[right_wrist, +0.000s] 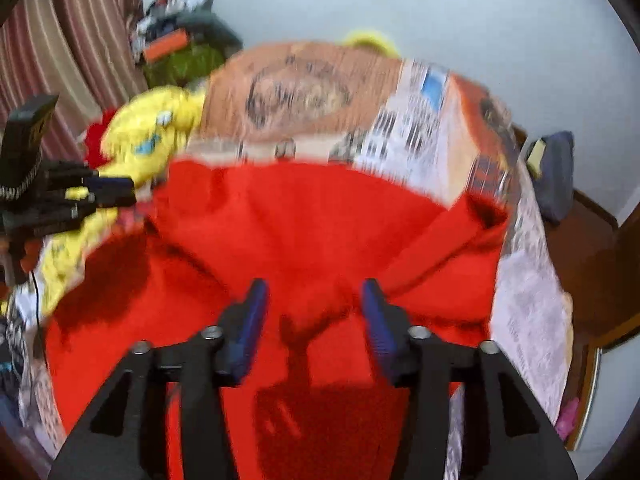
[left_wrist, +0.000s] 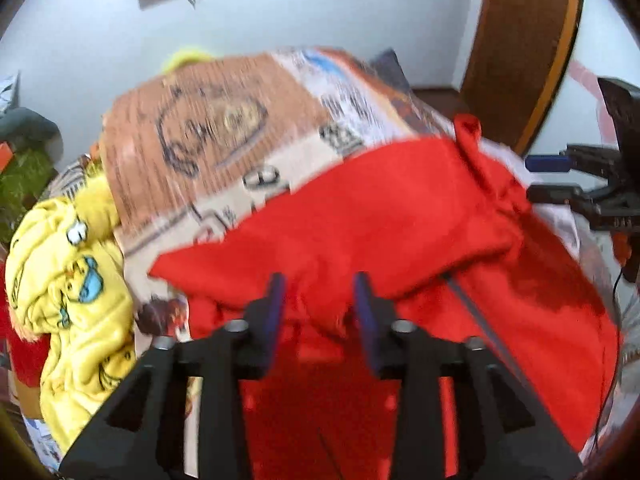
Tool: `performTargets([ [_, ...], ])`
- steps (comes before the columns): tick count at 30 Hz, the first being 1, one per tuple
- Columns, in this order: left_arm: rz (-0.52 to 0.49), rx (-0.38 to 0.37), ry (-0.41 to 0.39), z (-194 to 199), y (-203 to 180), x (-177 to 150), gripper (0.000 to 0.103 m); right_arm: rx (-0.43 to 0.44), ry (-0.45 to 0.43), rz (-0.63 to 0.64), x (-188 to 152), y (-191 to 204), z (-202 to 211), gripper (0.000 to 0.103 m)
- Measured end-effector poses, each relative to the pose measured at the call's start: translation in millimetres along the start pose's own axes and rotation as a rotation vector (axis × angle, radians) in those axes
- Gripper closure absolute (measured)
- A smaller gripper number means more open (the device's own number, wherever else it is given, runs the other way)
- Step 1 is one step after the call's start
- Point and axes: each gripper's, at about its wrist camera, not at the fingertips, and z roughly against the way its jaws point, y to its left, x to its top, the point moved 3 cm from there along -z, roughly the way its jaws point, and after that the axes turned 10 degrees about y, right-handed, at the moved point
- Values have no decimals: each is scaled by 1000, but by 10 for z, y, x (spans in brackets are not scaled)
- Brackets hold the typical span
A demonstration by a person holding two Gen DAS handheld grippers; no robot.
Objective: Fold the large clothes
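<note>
A large red garment (left_wrist: 384,216) lies spread and partly folded on a bed with a printed cover (left_wrist: 208,128). It also fills the middle of the right wrist view (right_wrist: 288,224). My left gripper (left_wrist: 320,296) is open, its blue-padded fingers just above a bunched red fold near me. My right gripper (right_wrist: 316,304) is open over another red bunch. Each gripper shows in the other's view: the right one at the right edge (left_wrist: 560,178), the left one at the left edge (right_wrist: 100,192). Both views are blurred.
A yellow cartoon-print garment (left_wrist: 76,288) is heaped on the bed's left side, also seen in the right wrist view (right_wrist: 152,136). A striped curtain (right_wrist: 60,60) and cluttered items (right_wrist: 184,44) stand beyond it. A wooden door (left_wrist: 528,52) and a dark pillow (right_wrist: 556,176) are at the right.
</note>
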Motion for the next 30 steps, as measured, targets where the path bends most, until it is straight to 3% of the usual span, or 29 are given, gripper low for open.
performTargets([
  [3,25,48,14,-236,-53,95,51,-40,-5,-12,101,51,-188,38],
  [8,-11,139,168,-855,-93,-106,49,-173,177,28,-89,16,-848,38],
  [10,-22,152,195,-958,-82,-237,48,-198,202,52,-224,-19,-903,38],
  [18,-27,200,209,-484,118,-705,47,-240,185,28,-633,-319,-305,38],
  [23,66,202,236,-65,397,-1099,47,-206,172,-63,-966,-471,238,38],
  [30,226,137,281,349,687,-1703,43,-172,186,-147,-1485,-508,558,32],
])
